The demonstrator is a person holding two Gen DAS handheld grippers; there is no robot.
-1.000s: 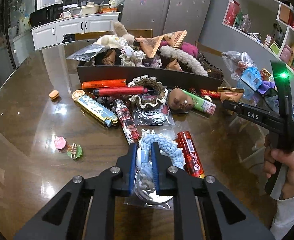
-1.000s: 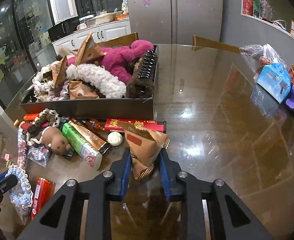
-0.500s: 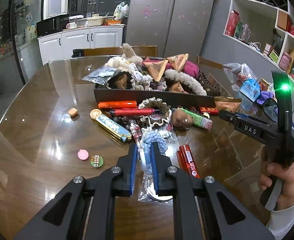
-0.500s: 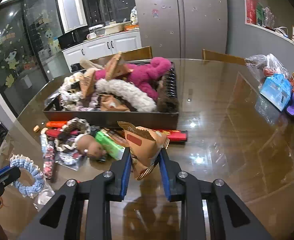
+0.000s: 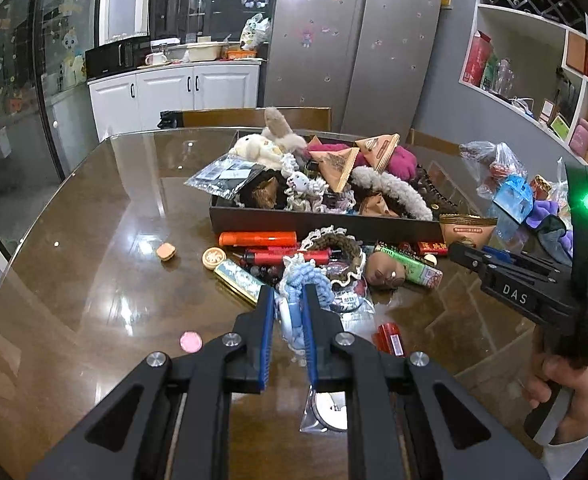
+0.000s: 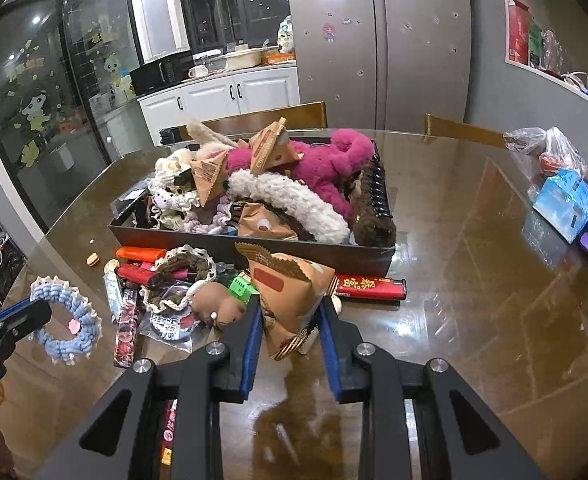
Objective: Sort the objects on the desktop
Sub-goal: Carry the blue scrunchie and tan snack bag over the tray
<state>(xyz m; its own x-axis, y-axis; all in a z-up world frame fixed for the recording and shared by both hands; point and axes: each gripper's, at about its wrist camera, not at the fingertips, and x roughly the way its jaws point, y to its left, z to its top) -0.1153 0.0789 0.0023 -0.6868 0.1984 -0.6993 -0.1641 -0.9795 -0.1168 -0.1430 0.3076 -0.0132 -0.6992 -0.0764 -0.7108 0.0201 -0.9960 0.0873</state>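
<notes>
1. Our left gripper (image 5: 288, 304) pinches the blue braided scrunchie (image 5: 300, 280) between its blue pads, the ring held up clear of the glass-topped table (image 5: 94, 280); in the right wrist view the scrunchie (image 6: 66, 320) hangs from that gripper (image 6: 34, 314) near the table's left edge
2. Our right gripper (image 6: 290, 320) squeezes the brown snack pouch (image 6: 290, 292) at its lower half, the serrated top sticking up above the fingers; the left wrist view shows the same pouch (image 5: 468, 232) held just in front of the tray's right corner
3. The dark tray (image 6: 254, 246) sits toward the middle of the table, piled high with a magenta plush toy (image 6: 334, 164), a white fluffy headband (image 6: 290, 200), triangular brown packets (image 6: 272, 150) and a dark hair claw (image 6: 374, 200)
4. Along the tray's near wall lie an orange tube (image 5: 258, 238), a red tube (image 5: 290, 257), a brown lace-edged scrunchie (image 5: 334, 246), a small brown plush (image 5: 384, 270), a green wrapped stick (image 5: 414, 266) and a red box with gold lettering (image 6: 368, 286)
5. Apart from that heap, nearer the table's left edge, we see a small tan macaron-like piece (image 5: 166, 251) and a pink disc (image 5: 191, 341)
6. A clear packet with a round silver disc (image 5: 330, 410) lies on the table under our left gripper
</notes>
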